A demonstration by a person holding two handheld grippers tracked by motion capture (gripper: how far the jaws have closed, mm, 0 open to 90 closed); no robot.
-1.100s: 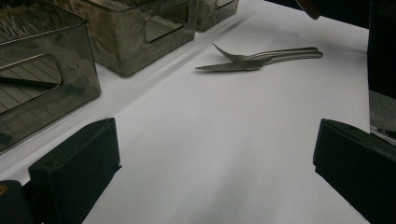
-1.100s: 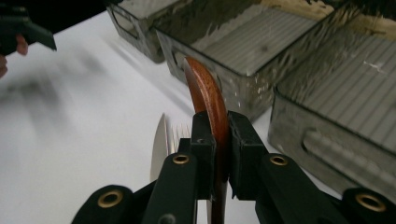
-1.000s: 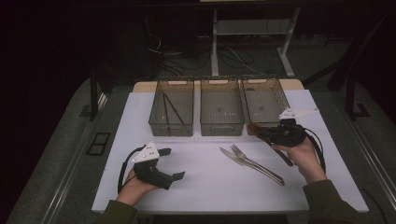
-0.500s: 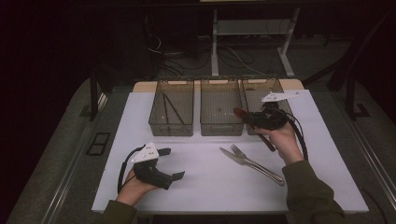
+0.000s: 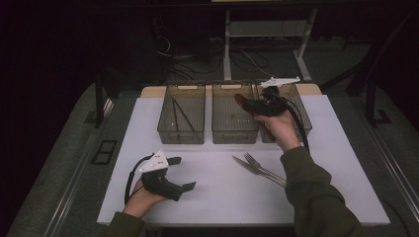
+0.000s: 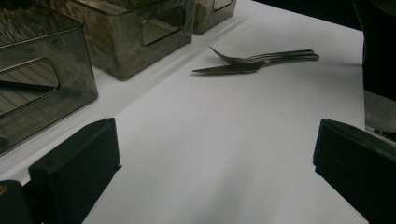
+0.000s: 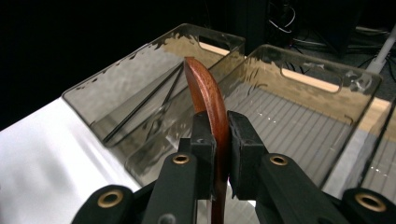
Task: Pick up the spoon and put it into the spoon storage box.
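A brown wooden spoon (image 5: 241,101) (image 7: 205,86) is clamped in my right gripper (image 5: 257,106) (image 7: 217,126), which is shut on its neck. The bowl end points left over the middle clear bin (image 5: 232,85) (image 7: 327,60), and the handle runs back under the hand. A metal fork (image 5: 257,163) (image 6: 261,55) and knife (image 5: 246,165) (image 6: 233,69) lie side by side on the white table (image 5: 212,197). My left gripper (image 5: 183,173) (image 6: 215,158) rests open on the table at front left, nothing between its jaws.
Three clear bins stand in a row at the back. The left bin (image 5: 181,86) (image 7: 154,51) holds black chopsticks (image 5: 180,113) (image 7: 140,116). The right bin (image 5: 302,116) sits under my right hand. Dark floor and cables lie beyond the table.
My right gripper has carried the wooden spoon away from the fork, up and left to the bins. The left gripper has stayed put.
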